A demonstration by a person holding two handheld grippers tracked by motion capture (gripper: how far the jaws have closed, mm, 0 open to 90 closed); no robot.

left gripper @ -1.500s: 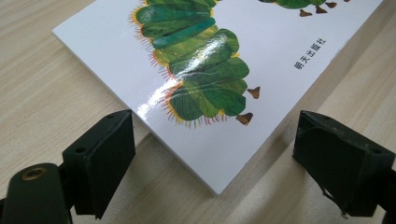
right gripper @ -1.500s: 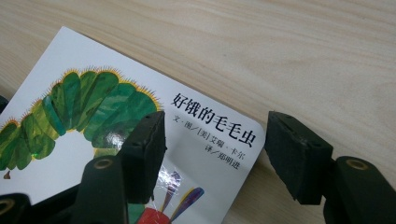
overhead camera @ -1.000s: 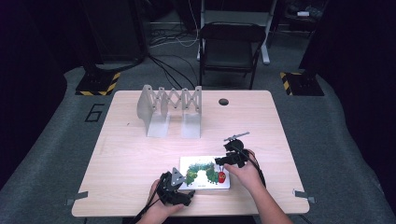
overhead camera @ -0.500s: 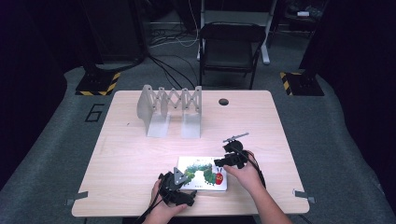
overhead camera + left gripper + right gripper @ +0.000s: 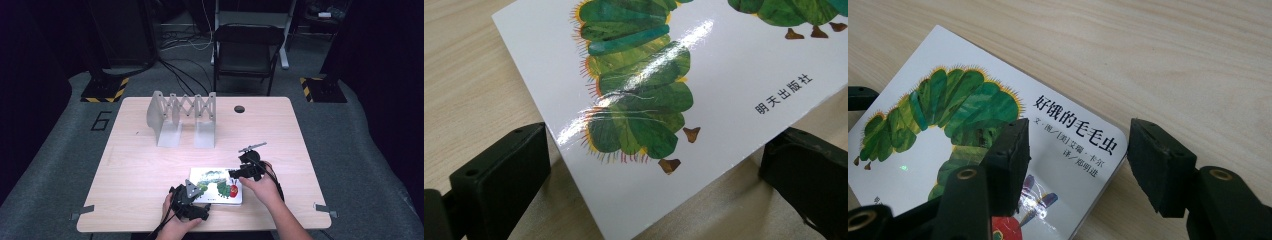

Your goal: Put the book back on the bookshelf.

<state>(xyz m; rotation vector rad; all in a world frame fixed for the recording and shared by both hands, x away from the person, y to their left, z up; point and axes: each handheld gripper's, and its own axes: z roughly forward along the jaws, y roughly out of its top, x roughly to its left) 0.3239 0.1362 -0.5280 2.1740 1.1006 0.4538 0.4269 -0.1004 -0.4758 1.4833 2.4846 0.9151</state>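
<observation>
A white picture book [image 5: 216, 186] with a green caterpillar on its cover lies flat near the table's front edge. My left gripper [image 5: 196, 196] is at the book's front left corner. In the left gripper view the book [image 5: 664, 75] runs between the jaws of the left gripper [image 5: 654, 170], which stand wide open on either side of the corner. My right gripper [image 5: 241, 174] is at the far right corner. It is open [image 5: 1080, 150], with one jaw over the cover [image 5: 948, 130] and the other beyond the book's edge above bare wood.
A grey folding rack [image 5: 182, 117] stands at the back left of the wooden table [image 5: 140, 165]. A small dark hole [image 5: 239, 108] is near the back edge. A black chair [image 5: 248, 47] stands behind the table.
</observation>
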